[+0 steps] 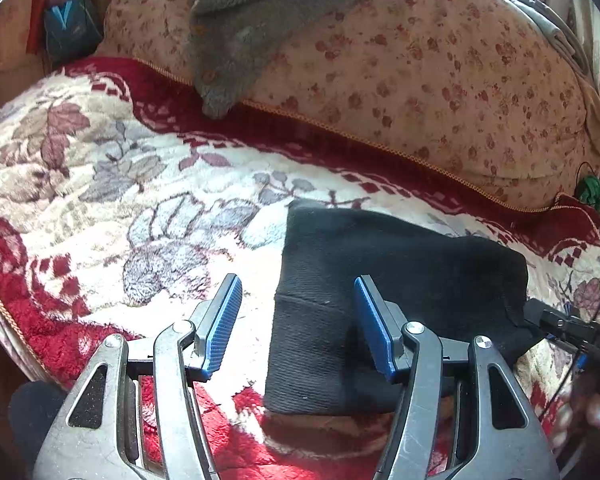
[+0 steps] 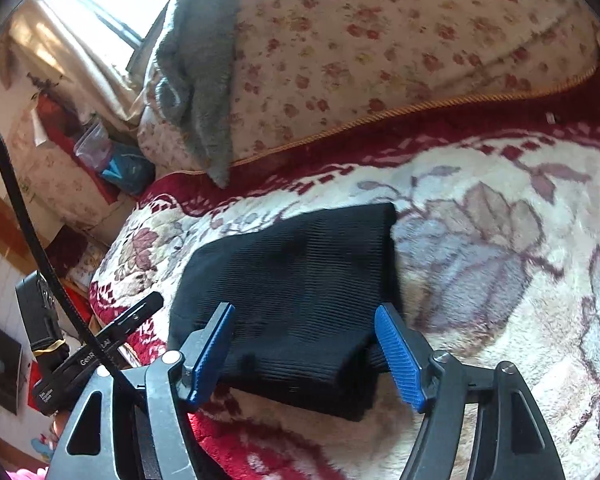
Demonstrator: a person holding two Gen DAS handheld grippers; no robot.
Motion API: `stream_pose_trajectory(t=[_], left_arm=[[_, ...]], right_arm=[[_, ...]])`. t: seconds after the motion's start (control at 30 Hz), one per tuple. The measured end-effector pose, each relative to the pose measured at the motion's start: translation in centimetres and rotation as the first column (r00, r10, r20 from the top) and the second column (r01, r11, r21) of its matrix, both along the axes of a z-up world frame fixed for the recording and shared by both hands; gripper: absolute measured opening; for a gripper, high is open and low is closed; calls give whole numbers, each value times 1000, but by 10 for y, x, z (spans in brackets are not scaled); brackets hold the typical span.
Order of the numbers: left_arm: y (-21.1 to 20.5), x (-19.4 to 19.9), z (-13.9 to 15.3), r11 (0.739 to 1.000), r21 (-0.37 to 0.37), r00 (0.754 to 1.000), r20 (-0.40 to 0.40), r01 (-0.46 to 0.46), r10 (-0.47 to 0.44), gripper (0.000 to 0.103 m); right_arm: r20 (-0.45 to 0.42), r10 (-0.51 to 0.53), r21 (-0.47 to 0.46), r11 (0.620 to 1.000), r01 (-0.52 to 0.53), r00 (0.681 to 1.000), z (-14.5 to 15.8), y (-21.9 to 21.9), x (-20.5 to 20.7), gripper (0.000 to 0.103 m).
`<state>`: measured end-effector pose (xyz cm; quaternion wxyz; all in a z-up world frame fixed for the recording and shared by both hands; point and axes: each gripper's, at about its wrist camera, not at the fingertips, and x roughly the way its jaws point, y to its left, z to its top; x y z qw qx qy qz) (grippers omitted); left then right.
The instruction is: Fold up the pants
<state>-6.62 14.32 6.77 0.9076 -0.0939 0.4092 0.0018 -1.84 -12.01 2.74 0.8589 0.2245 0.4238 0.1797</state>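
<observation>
One pair of black pants (image 1: pixel 384 280), ribbed knit, lies folded into a thick, compact rectangle on the bed, on a fleecy cream blanket (image 1: pixel 100 184) with grey-mauve leaves and a red border.

Left wrist view: the bundle's long axis runs from the near edge of the bed away toward the floral pillow (image 1: pixel 420 72), leaning a little to the right. A faint seam crosses it near your end. The layered fold edge faces you.

Your left gripper (image 1: pixel 298 320) hangs above the near left part of the bundle. Its fingers (image 1: pixel 224 316) stand wide; the left pad is over blanket, the right pad over black cloth, neither pressing on it.

Your right gripper (image 2: pixel 304 354) straddles the near corner of the pants (image 2: pixel 296 280). Its fingers (image 2: pixel 400 356) are spread wider than the fold between them and I see no pad clamped on the cloth. This frame is motion-blurred.

Right wrist view only: stacked layers at the bundle's near end, a lit window (image 2: pixel 96 4) with a curtain, and the left tool's side (image 2: pixel 100 344) with a black cable.

Left wrist view only: the tip of the right tool (image 1: pixel 568 328) at the bundle's right edge, and a grey knitted garment (image 1: pixel 228 40) with buttons draped down the pillow.
</observation>
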Motion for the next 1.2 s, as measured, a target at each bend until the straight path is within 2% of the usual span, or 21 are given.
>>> stream_pose_trajectory(t=[0.13,0.2,0.33,0.43,0.53,0.67,0.73,0.8,0.87,0.93,1.0,1.1,1.2], left_arm=[[11,3,-7,997,-59,999,-14,50,-51,58],[14,8,-11,992,-89,996,-29,86,-89,58],[14,17,-21,978,-154,988,-51,139,-149,58],[12,24,-28,966,-186,980,-62,177,-192,59],[10,33,-34,953,-228,974,-63,199,-219,69],[10,45,-49,932,-310,969,-92,190,-228,80],[9,47,-54,921,-341,971,-80,186,-226,85],[4,46,-54,926,-323,973,-57,194,-224,87],[-6,45,-54,944,-260,973,-52,205,-226,87],[-13,44,-50,951,-206,968,-52,231,-246,75],[-16,42,-44,954,-189,969,-45,231,-243,58],[-15,36,-34,958,-159,969,-22,238,-245,38],[-9,31,-25,954,-172,968,-11,244,-250,33]], right_arm=[[-41,-9,43,999,11,999,-13,-9,4,72],[-67,24,147,989,-14,997,-24,-13,9,72],[-88,45,243,970,-22,995,-39,-17,13,72],[-68,79,245,968,-60,995,-38,-15,13,72],[-58,104,235,968,-88,993,-36,-13,15,74],[-22,128,195,973,-122,991,-36,-7,17,73],[0,133,179,975,-131,991,-39,-5,17,72],[17,128,166,978,-129,992,-42,-5,19,67],[30,115,158,980,-118,993,-43,-6,18,59],[37,105,146,983,-109,994,-44,-6,16,55],[43,107,131,985,-112,993,-40,-3,14,50],[52,107,145,983,-114,993,-33,-2,12,44],[63,106,145,983,-114,992,-23,1,9,42]])
